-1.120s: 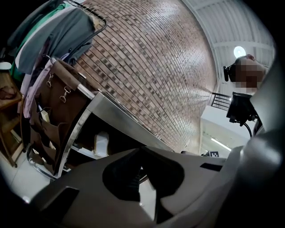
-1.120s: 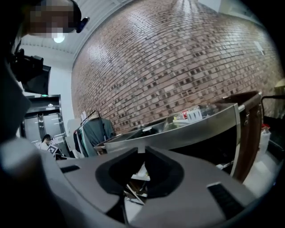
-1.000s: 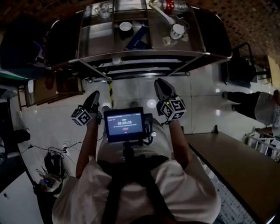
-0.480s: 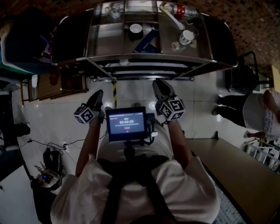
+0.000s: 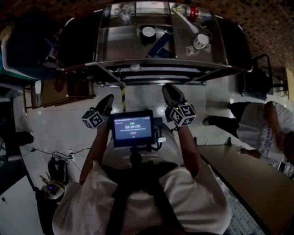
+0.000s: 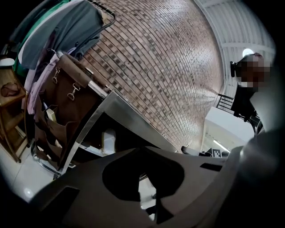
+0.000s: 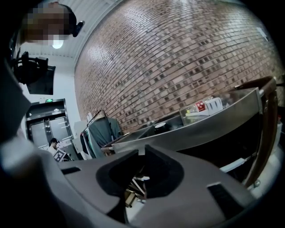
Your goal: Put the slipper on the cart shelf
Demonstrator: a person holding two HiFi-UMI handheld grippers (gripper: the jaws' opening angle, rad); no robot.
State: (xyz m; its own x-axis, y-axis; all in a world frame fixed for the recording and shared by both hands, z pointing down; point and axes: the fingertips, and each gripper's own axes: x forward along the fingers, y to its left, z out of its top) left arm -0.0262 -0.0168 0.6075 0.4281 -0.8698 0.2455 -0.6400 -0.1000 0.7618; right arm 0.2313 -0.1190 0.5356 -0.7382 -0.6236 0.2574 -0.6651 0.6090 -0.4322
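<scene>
The steel cart [image 5: 174, 64] stands in front of me across the top of the head view. On its top lies a blue flat thing [image 5: 161, 44], maybe the slipper, between a black cup [image 5: 148, 32] and a white mug [image 5: 200, 41]. My left gripper [image 5: 109, 97] and right gripper [image 5: 168, 87] are held over the white floor, short of the cart, both shut and empty. In the left gripper view the shut left gripper [image 6: 144, 151] points at the cart's corner [image 6: 124, 111]. Over the shut right gripper [image 7: 140, 149] shows the cart's rim [image 7: 200, 127].
A clothes rack [image 5: 27, 41] and a wooden stand [image 5: 50, 92] are at the left of the cart. A person [image 5: 262, 128] bends at the right, beside a brown table [image 5: 248, 179]. Cables and a bag [image 5: 55, 170] lie on the floor at lower left. A bottle [image 5: 195, 11] lies on the cart.
The cart has slid lower and a little right in the head view. The person at the right has come further into view. Both grippers have kept their pose, still shut.
</scene>
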